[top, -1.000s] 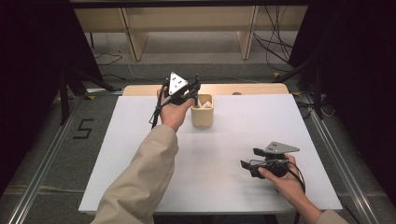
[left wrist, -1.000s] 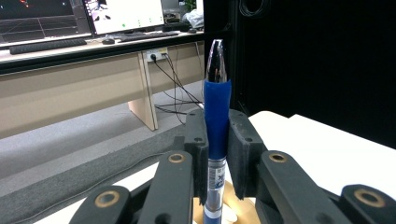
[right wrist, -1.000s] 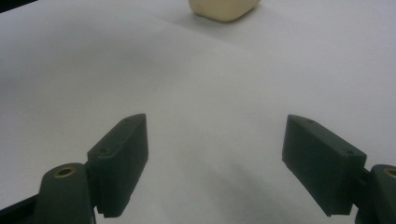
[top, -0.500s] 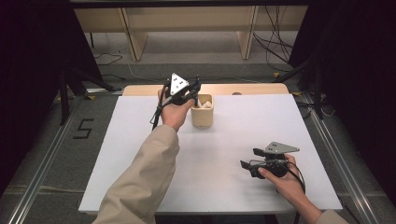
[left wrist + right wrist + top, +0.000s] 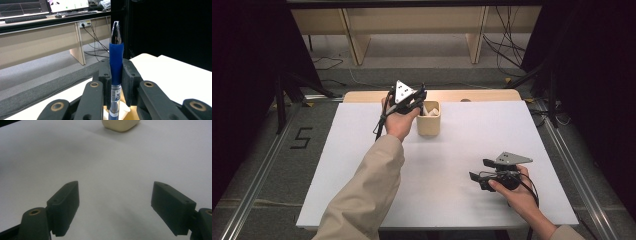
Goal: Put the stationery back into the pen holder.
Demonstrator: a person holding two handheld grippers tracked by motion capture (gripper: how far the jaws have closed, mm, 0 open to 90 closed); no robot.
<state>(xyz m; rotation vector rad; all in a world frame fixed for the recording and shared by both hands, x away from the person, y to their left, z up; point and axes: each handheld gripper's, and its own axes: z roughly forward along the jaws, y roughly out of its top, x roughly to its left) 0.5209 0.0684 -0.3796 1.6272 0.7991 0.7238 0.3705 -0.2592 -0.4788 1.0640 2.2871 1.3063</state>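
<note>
- Blue-gripped pen (image 5: 116,67) stands upright, clenched in the left gripper (image 5: 116,75) above the beige cup (image 5: 428,119)
- Right gripper (image 5: 115,205) rests with jaws released, apart on the white table (image 5: 462,150)

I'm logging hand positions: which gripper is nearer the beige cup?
Left. The left gripper, shut on a blue pen, is right at the beige cup; the right gripper rests open, well apart on the table's near side.
</note>
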